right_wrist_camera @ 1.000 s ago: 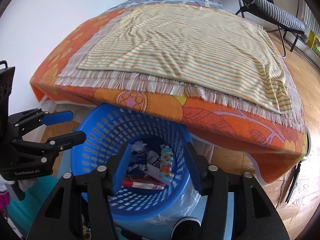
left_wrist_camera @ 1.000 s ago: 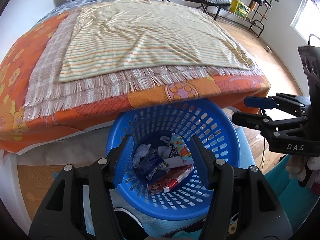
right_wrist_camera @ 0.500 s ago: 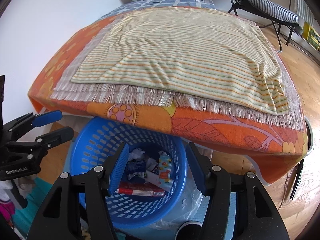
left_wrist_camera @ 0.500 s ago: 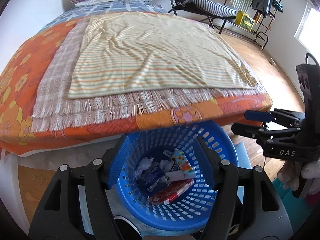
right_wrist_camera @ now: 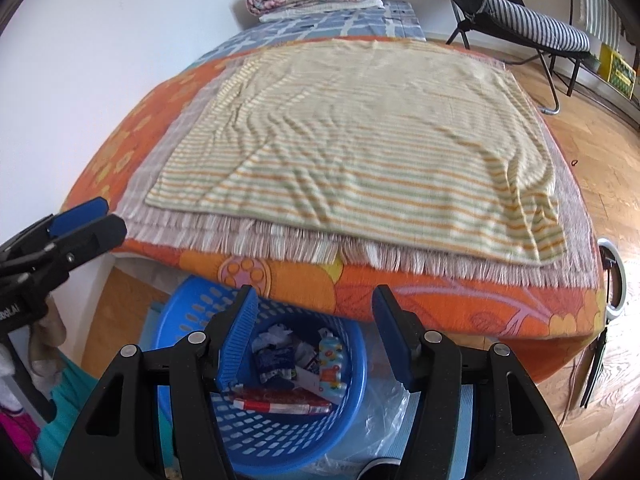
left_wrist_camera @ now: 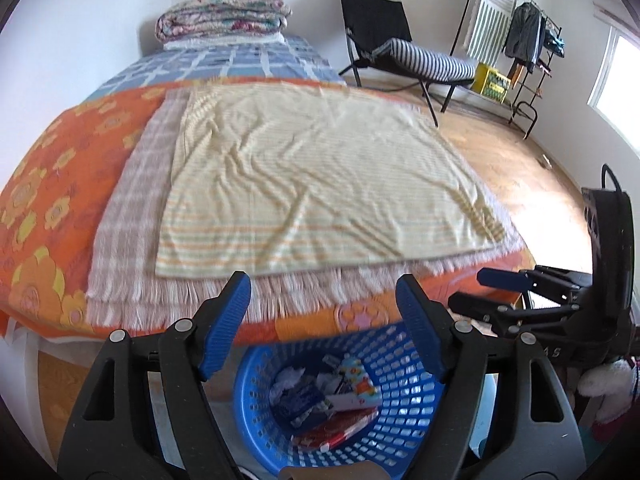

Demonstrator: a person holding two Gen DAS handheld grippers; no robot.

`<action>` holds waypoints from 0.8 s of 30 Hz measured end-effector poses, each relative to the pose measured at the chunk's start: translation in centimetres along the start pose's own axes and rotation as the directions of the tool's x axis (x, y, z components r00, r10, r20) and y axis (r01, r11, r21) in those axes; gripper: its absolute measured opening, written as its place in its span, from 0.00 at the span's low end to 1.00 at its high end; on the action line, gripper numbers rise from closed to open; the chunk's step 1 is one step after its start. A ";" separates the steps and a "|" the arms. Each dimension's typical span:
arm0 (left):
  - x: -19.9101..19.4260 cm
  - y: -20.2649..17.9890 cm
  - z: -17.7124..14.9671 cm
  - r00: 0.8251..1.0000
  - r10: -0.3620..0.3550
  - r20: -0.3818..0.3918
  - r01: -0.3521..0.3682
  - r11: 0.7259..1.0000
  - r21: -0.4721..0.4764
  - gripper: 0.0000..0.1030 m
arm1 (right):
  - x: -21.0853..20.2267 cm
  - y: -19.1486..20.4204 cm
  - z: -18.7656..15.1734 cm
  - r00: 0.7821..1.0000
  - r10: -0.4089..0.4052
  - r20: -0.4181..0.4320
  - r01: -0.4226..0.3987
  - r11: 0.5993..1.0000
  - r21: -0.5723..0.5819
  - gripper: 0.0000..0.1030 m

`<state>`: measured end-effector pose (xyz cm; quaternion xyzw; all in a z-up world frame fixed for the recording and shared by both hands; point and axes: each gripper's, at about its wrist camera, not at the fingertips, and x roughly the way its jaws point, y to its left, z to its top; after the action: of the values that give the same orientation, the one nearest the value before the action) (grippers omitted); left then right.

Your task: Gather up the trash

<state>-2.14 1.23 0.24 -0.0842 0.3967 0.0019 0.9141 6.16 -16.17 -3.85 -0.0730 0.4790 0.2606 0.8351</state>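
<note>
A blue perforated basket stands on the floor at the foot of the bed; it also shows in the right wrist view. Inside lie several wrappers: crumpled white paper, a blue packet, a colourful pouch and a red packet. My left gripper is open and empty, raised above the basket's near rim. My right gripper is open and empty above the basket. Each gripper shows at the edge of the other's view.
A bed with an orange flowered cover and a striped cloth fills the middle. Folded quilts lie at its far end. A black chair and a clothes rack stand on the wooden floor at the right.
Both grippers have risen and pulled back from the basket, so the basket sits lower and smaller in both views and more of the bed shows. Jaws stay open.
</note>
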 end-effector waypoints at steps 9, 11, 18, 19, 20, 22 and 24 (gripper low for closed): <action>-0.7 0.2 4.3 0.996 0.011 0.091 -0.011 1.000 -0.008 0.82 | -1.0 -0.3 3.0 0.998 -0.015 0.061 0.016 0.999 -0.030 0.58; -0.6 0.4 5.1 0.994 0.014 0.105 -0.012 1.000 -0.015 0.83 | -1.1 -0.3 3.5 0.997 -0.014 0.072 0.016 0.999 -0.031 0.62; 0.0 0.8 6.4 0.991 0.030 0.133 -0.027 0.999 -0.019 0.83 | -0.9 -0.5 5.4 0.993 -0.008 0.119 0.013 0.999 -0.037 0.68; 0.2 0.9 6.4 0.991 0.031 0.132 -0.028 0.999 -0.022 0.83 | -0.8 -0.5 5.6 0.992 -0.006 0.128 0.010 0.999 -0.035 0.68; 0.4 1.0 6.4 0.991 0.031 0.129 -0.028 0.999 -0.024 0.83 | -0.7 -0.6 5.7 0.991 -0.003 0.135 0.007 0.999 -0.032 0.68; 0.9 1.2 6.3 0.992 0.036 0.118 -0.033 0.999 -0.027 0.83 | -0.4 -0.8 5.9 0.990 0.001 0.141 0.002 1.000 -0.026 0.69; 1.3 1.3 6.3 0.993 0.043 0.112 -0.041 0.999 -0.025 0.83 | 0.1 -1.0 6.1 0.990 -0.004 0.140 0.007 1.000 -0.022 0.69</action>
<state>3.25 3.41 3.30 -0.0858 0.3464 0.0303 0.9337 11.31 -14.69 -0.83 -0.0653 0.4162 0.2682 0.8664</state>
